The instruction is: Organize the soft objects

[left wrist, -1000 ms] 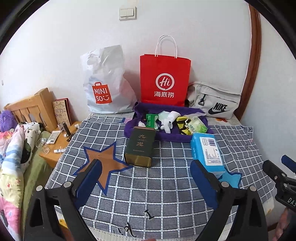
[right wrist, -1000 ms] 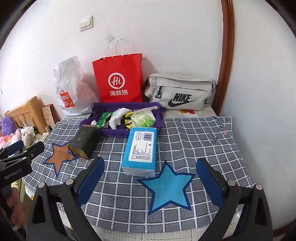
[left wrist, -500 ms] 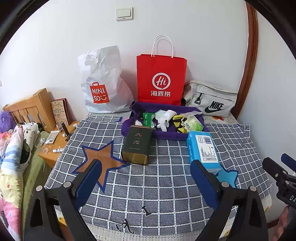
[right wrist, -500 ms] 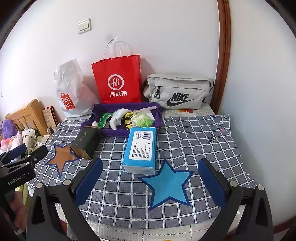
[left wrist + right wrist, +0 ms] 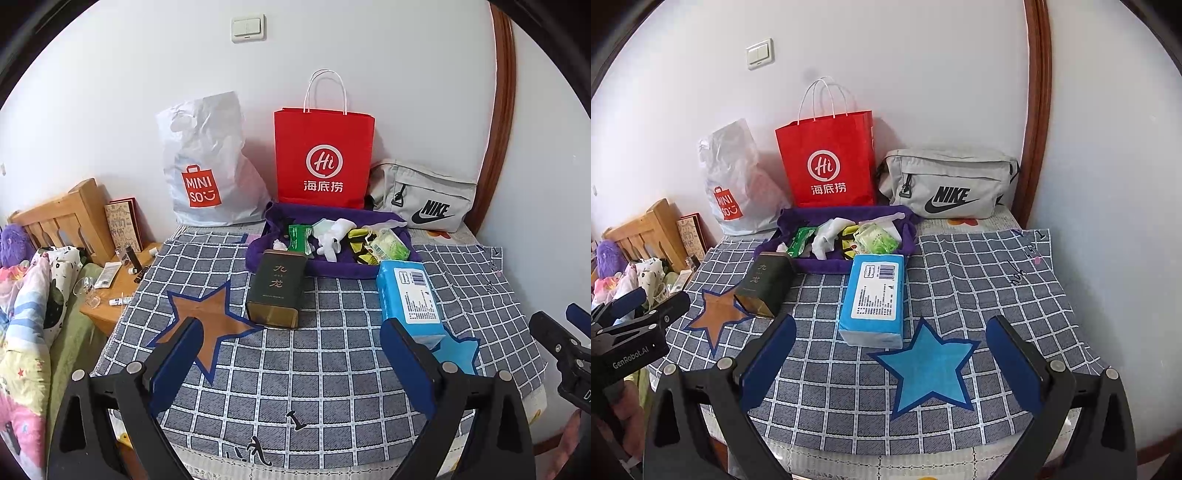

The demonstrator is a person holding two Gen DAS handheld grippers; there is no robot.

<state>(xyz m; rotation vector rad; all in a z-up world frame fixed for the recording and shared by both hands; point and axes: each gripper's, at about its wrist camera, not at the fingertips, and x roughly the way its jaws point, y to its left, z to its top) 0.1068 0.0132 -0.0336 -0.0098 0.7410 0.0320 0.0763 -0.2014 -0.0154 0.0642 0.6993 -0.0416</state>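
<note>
Above the checked cloth (image 5: 979,280), both spread, empty: left gripper (image 5: 291,354), right gripper (image 5: 892,354); risk of squashing the tissue pack (image 5: 873,295).

Both tools look alike. The left gripper (image 5: 291,354) has two black angular arms with triangular cut-outs, each tipped by a flat dark-blue pad (image 5: 177,363), and round silver screws sit where the pads join the arms. The right gripper (image 5: 892,360) is built the same, blue pads (image 5: 1015,363) on black arms with silver screw heads. From the right wrist view, the left tool's black body carries white lettering, "GenRobot.AI". A bit of bare skin shows at the lower edge beside each tool.
</note>
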